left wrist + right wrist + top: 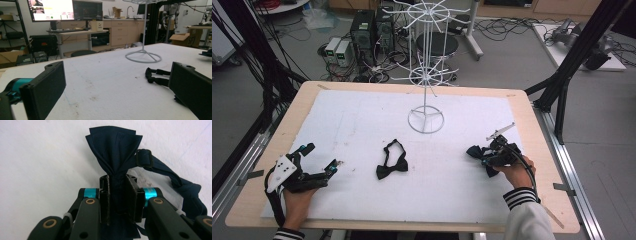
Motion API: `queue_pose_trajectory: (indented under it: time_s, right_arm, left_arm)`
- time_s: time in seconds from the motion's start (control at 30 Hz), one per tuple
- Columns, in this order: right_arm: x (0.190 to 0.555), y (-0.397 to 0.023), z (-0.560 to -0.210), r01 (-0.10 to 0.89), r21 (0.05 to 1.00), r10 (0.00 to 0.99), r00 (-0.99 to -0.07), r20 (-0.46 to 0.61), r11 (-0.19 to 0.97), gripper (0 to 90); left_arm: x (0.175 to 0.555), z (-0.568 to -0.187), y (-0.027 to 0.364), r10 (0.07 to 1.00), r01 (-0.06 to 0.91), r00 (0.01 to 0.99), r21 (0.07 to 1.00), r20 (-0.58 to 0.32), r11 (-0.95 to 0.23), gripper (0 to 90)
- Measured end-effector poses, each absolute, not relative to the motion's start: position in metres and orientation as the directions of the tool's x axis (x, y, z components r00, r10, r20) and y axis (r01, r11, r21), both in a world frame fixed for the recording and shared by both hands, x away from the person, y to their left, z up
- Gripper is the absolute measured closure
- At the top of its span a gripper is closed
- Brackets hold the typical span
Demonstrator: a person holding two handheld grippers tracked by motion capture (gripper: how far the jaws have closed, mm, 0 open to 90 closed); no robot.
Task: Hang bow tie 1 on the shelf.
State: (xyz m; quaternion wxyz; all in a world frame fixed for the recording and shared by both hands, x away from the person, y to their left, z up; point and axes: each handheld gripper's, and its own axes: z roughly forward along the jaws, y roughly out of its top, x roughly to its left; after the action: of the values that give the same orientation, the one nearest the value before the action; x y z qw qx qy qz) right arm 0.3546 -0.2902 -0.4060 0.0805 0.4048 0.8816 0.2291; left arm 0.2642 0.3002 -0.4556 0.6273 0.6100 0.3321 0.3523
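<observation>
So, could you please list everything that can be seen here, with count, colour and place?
navy bow tie: one, dark blue, pinched between the right gripper's pads at the table's right side
black bow tie: one, black, flat on the mat's middle
wire stand: one, white, upright at the mat's far middle
mat: one, white, covering the table top
table: one, light wood
left gripper: one, black with teal, open, near left
right gripper: one, black with teal, shut on the tie
</observation>
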Motion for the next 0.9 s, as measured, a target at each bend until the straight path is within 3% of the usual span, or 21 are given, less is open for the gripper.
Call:
queue_pose_trajectory:
  time_s: [0.6, 0.9]
  right_arm:
    - [0.35, -0.296, -0.386, 0.591, 0.689, 0.732, -0.67, 0.127, 0.421, 75.2]
    - [0.347, -0.299, -0.379, 0.546, 0.752, 0.733, -0.668, 0.125, 0.369, 75.2]
  left_arm:
    - [0.264, -0.456, 0.3, 0.847, -0.035, 0.531, 0.999, 0.015, 0.004, 1.7]
    - [0.264, -0.456, 0.3, 0.847, -0.036, 0.531, 0.999, 0.016, 0.004, 1.7]
